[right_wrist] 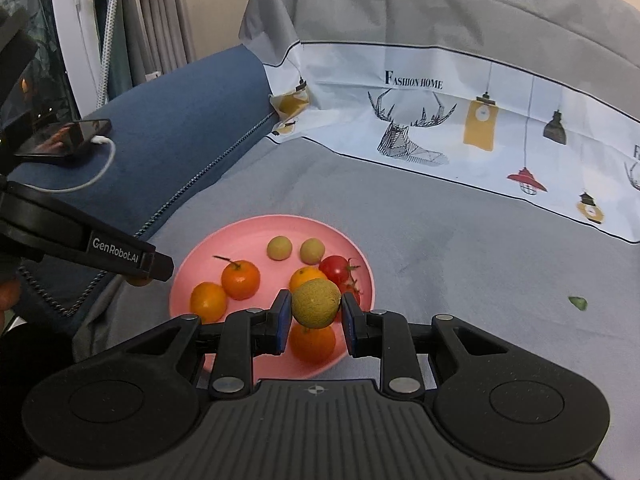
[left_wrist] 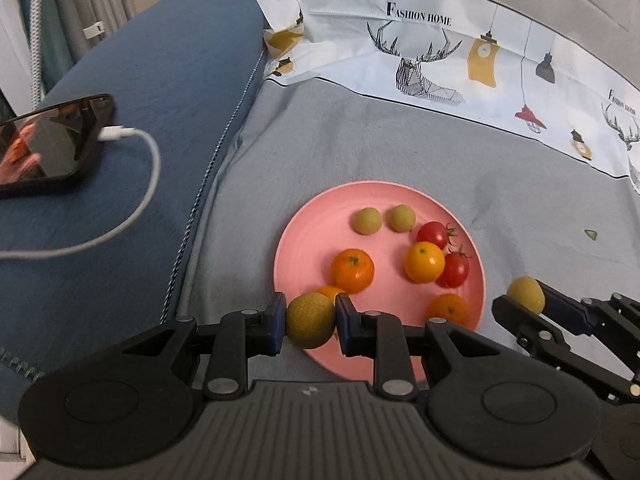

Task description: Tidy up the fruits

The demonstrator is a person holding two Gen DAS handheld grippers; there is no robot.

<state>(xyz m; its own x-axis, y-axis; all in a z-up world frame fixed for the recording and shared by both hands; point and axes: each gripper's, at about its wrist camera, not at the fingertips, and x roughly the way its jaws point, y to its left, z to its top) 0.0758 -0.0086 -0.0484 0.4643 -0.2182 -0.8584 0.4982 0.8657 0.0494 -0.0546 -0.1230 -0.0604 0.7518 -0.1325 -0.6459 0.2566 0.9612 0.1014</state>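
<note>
Grey cloth (left_wrist: 360, 140) covered the surface, with a smooth round pink plate (left_wrist: 316, 216) resting on it. On the plate lay oranges, two red tomatoes and two small green fruits. Each gripper clenched a rough, round yellow-green fruit: the left gripper (left_wrist: 311, 320) at the plate's near rim, the right gripper (right_wrist: 315, 311) above it.
</note>
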